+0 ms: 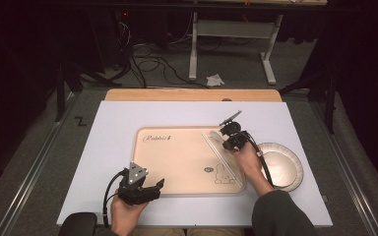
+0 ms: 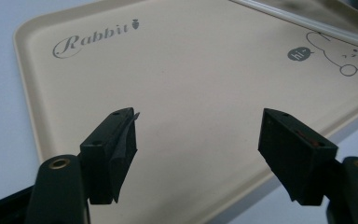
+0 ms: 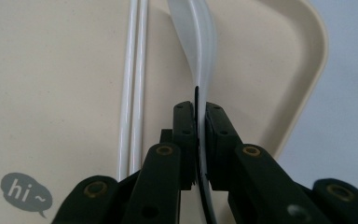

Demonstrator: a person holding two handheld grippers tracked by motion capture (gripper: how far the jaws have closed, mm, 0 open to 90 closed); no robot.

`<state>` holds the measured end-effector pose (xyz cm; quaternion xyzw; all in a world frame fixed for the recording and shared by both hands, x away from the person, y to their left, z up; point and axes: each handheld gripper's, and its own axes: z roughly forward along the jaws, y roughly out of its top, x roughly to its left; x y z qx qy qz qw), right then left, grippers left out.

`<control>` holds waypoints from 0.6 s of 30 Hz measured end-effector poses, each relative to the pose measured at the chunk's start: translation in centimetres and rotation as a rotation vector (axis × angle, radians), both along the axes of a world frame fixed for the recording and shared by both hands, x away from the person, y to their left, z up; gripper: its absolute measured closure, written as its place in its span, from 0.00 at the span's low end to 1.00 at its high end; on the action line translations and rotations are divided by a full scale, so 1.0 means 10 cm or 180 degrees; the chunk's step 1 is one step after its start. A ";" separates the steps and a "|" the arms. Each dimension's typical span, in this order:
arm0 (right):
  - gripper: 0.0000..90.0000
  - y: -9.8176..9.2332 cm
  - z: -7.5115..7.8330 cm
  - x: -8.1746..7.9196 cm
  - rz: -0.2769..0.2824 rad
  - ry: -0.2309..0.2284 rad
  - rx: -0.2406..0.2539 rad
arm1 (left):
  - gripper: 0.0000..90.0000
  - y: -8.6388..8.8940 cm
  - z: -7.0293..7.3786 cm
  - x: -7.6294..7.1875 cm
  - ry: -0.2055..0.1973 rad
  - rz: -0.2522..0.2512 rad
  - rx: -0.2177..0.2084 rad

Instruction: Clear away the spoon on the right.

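Note:
A beige tray [image 1: 177, 162] printed with "Rabbit" and a bunny lies on the pale table mat. A pair of white chopsticks [image 1: 221, 158] rests on its right part, also seen as chopsticks [image 3: 133, 88] in the right gripper view. My right gripper [image 3: 200, 116] is shut on the handle of a white spoon [image 3: 198, 42], held over the tray's right end beside the chopsticks; from above this right gripper [image 1: 231, 135] is at the tray's upper right. My left gripper [image 1: 150, 189] stands open at the tray's near left edge. Its jaws [image 2: 198, 135] are wide apart with nothing between them.
A white plate [image 1: 281, 166] sits on the mat just right of the tray. The tray [image 2: 168, 70] has a large bare middle. The table's wooden far edge [image 1: 192, 94] lies beyond the mat, with a desk frame and cables on the floor behind.

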<state>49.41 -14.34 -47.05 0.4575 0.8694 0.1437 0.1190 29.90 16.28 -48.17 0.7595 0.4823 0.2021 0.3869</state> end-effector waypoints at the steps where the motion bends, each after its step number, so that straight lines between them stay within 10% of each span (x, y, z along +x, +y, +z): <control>1: 0.95 0.01 -0.01 0.00 -0.0035 0.0043 -0.0017 | 0.31 0.00 0.00 0.00 -0.0016 0.0015 -0.0010; 18: 0.78 -0.01 -0.07 0.03 -0.0032 0.0063 -0.0193 | 0.31 0.01 0.00 -0.02 -0.0015 0.0019 -0.0005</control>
